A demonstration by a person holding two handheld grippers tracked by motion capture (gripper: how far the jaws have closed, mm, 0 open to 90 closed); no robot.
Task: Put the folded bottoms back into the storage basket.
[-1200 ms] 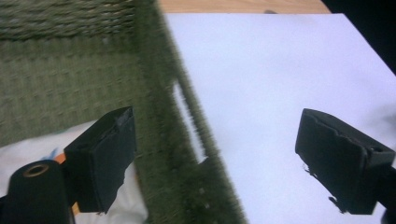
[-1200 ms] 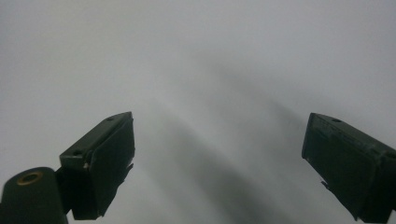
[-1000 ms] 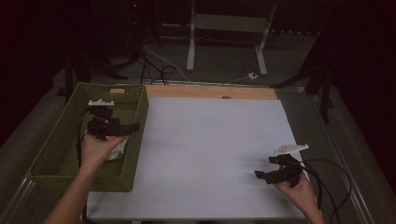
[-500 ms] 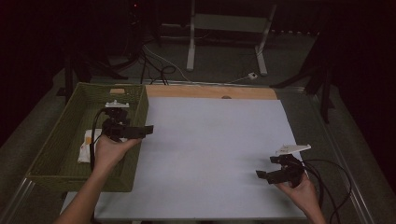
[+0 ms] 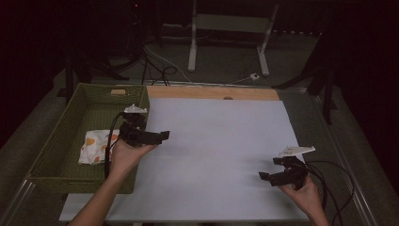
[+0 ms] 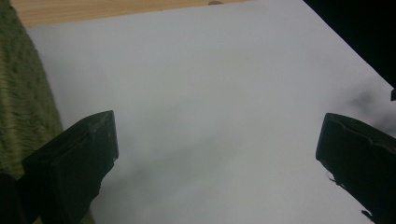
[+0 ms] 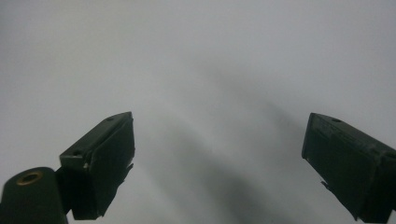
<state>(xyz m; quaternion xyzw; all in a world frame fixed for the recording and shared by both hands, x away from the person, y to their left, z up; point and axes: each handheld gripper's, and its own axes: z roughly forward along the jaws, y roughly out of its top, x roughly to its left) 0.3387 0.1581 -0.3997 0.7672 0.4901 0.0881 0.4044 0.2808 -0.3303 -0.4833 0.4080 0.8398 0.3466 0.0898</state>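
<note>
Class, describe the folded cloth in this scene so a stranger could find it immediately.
Start at the green woven basket standing at the table's left side, beside the white sheet. On its floor, toward the near end, lies the folded cloth: white with orange-yellow spots, the one loose item visible inside.

Folded cloth [image 5: 98, 145]: white with orange and yellow spots, lying flat on bottom of green woven basket [image 5: 56, 162], at its right side, near middle. Basket stands at left edge of worktop; nothing touches cloth.
</note>
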